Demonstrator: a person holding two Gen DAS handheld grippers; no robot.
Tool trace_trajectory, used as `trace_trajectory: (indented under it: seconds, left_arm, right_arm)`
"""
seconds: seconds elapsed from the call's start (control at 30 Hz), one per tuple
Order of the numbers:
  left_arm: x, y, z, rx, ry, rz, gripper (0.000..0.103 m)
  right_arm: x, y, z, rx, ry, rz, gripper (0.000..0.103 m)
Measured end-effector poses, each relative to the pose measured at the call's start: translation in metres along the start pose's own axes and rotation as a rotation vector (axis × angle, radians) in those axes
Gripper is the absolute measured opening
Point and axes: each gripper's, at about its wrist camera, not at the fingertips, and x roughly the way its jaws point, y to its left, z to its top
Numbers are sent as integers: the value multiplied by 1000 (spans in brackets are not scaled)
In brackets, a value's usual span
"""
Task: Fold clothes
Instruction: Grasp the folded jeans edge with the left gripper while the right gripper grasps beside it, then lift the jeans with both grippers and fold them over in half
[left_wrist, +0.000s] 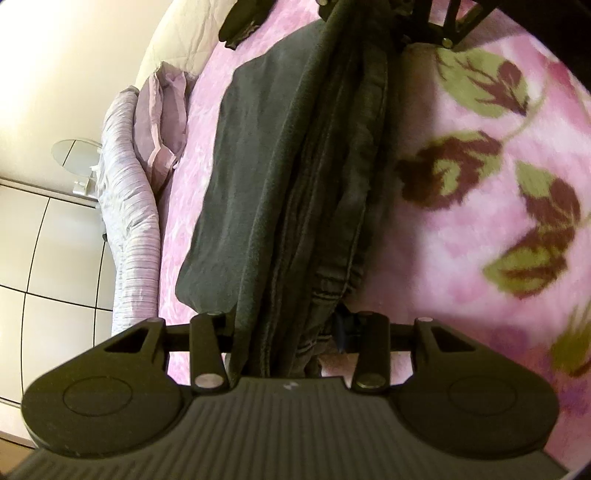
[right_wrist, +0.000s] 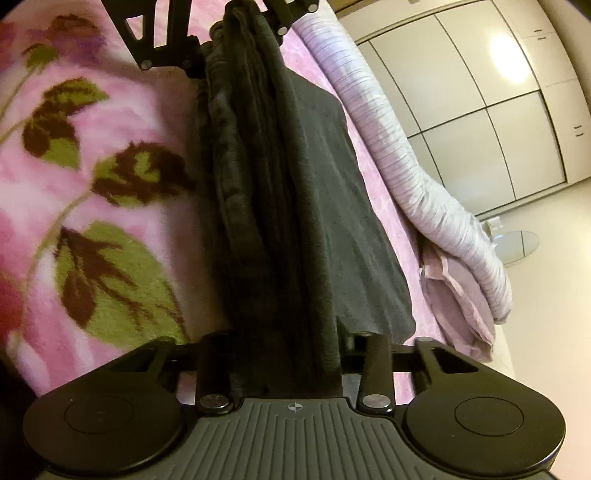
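While both ends of the dark trousers (left_wrist: 295, 206) hang pinched between the two tools, the cloth runs taut in a gathered, layered band from one to the other, lifted a little above the flowered pink blanket (left_wrist: 480, 206). Nearest in the left wrist view, the left gripper (left_wrist: 291, 354) has its jaws pressed onto the bunched end with the stitched seams; in the right wrist view the right gripper (right_wrist: 284, 369) clamps the opposite end the same way. One flap of the trousers spreads sideways and rests flat on the blanket toward the bed's side edge. Beyond it a striped lilac duvet (left_wrist: 129, 221) lies rolled along that edge, with a crumpled lilac pillowcase (left_wrist: 162, 122) just beside it, and further off stand the white wardrobe doors (right_wrist: 480, 110).

The step in hand looks like carrying the folded length down to lay it. To do it well, I would keep both ends level and equally tense, lower them together, let the hanging flap settle without doubling under, and release only once the layers lie square on the blanket.
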Motion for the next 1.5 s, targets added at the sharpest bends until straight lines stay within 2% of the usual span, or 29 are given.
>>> trace_trajectory:
  seconds: [0.07,0.3,0.4,0.53,0.6,0.73,0.83,0.93,1.07,1.17,1.37,1.5]
  left_arm:
    - [-3,6,-1,-5,-13,-9,39]
    - [-12,38,-4,9,-65,-63,38]
    - [-16,50,-2,11,-56,-95,38]
    - [-24,84,15,-6,-7,-176,37]
    - [-36,111,35,-13,14,-211,37]
    - [-59,165,83,-42,59,-286,36]
    - [-74,195,129,-53,83,-341,36]
    - [-82,218,173,-42,72,-372,36]
    - [-83,244,224,-7,20,-368,36]
    - [-80,260,257,23,-50,-354,36]
    - [-59,284,327,87,-218,-305,37]
    - [-34,300,378,121,-274,-294,37]
  right_arm:
    - [-2,-10,1,12,-11,6,26]
    - [-14,-53,5,16,-74,21,23]
    - [-11,-73,12,34,-62,68,23]
    - [-19,-106,19,50,-39,156,22]
    - [-24,-137,20,56,-34,198,22]
    - [-75,-187,9,91,-19,270,22]
    - [-111,-224,-10,106,-10,323,22]
    - [-132,-264,-37,129,7,347,22]
    - [-154,-303,-66,163,63,305,22]
    - [-170,-331,-88,188,105,271,22]
    - [-189,-378,-129,209,228,147,22]
    - [-187,-412,-166,212,273,88,22]
